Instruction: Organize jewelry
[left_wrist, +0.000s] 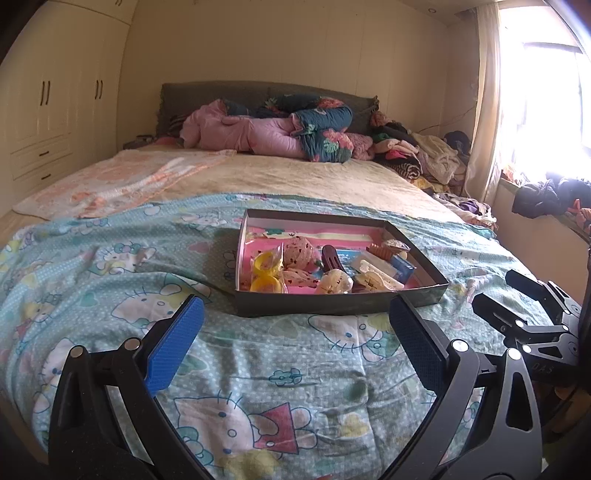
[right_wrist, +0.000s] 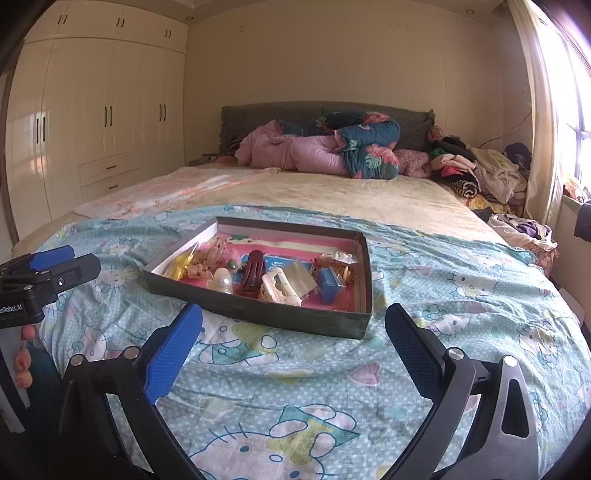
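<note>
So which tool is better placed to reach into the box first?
Probably right, narrowly. Both the right tool and the left tool are open and empty, short of the box. The cream hair clip lies straight ahead of the right one.

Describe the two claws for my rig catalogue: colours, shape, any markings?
Both match. The left claw and right claw have black, cut-out frames with silver rivets and two flat fingers faced with textured blue pads. White lettering shows on each body, partly cut off: "enRobot.AI" on the left, "DAS" on the right. No cables or sleeves visible.
</note>
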